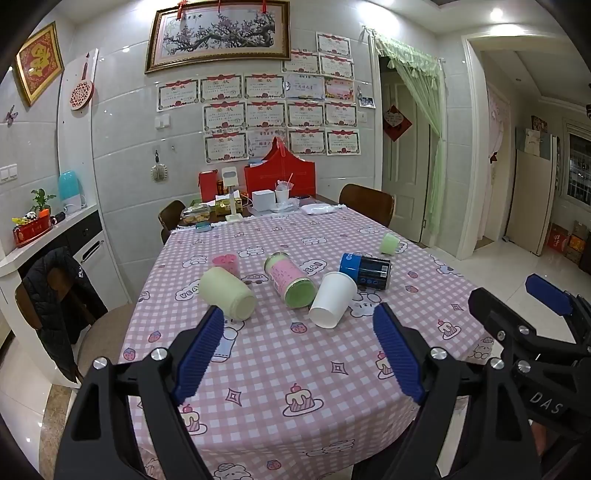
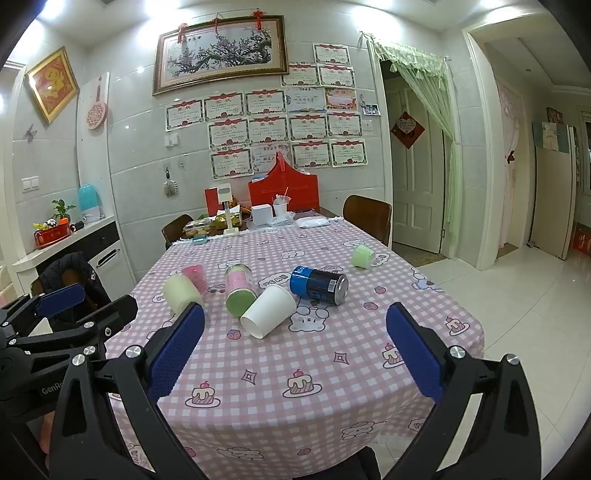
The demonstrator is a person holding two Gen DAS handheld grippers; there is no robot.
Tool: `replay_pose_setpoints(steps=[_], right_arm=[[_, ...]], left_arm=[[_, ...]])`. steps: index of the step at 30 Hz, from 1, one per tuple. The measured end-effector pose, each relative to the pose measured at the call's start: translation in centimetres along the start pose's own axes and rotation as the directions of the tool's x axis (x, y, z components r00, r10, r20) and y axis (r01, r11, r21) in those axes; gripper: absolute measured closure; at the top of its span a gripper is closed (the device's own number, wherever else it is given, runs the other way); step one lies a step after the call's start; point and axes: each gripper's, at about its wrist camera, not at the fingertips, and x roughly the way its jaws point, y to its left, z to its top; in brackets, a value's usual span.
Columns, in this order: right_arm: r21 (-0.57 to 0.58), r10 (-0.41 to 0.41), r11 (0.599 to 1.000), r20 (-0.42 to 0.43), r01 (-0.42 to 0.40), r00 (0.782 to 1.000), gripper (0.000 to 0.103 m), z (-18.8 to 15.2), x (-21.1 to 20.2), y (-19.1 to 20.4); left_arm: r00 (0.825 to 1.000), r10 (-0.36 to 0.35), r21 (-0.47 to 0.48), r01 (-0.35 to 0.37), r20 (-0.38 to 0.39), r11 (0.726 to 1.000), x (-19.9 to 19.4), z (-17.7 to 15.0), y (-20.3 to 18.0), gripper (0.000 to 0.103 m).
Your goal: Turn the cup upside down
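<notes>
White cup (image 1: 332, 300) sideways, mouth nearward

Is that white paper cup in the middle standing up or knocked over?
Knocked over. The white paper cup lies on its side on the checked tablecloth, its closed base facing the cameras, its mouth pointing toward the blue can.

pink checked tablecloth (image 1: 280, 354), blue can (image 1: 365, 271) on its side, red box (image 1: 279, 173), framed blossom painting (image 1: 218, 35)

surface cloth (image 1: 280, 354): pink-white check, cake and bear prints | paper cup (image 1: 332, 299): white | can (image 1: 365, 270): blue-black | jar (image 1: 290, 278): pink, green lid | hand-held gripper pads (image 1: 199, 354): blue
</notes>
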Motion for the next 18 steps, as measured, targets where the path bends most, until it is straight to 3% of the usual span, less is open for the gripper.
replay_pose_setpoints(steps=[18], right_arm=[[0.003, 0.001, 1.0, -0.001, -0.001, 1.0, 0.008, -0.08, 0.05, 0.04]], left_arm=[[1.0, 0.002, 0.003, -0.002, -0.007, 1.0, 0.04, 0.0, -0.02, 0.021]])
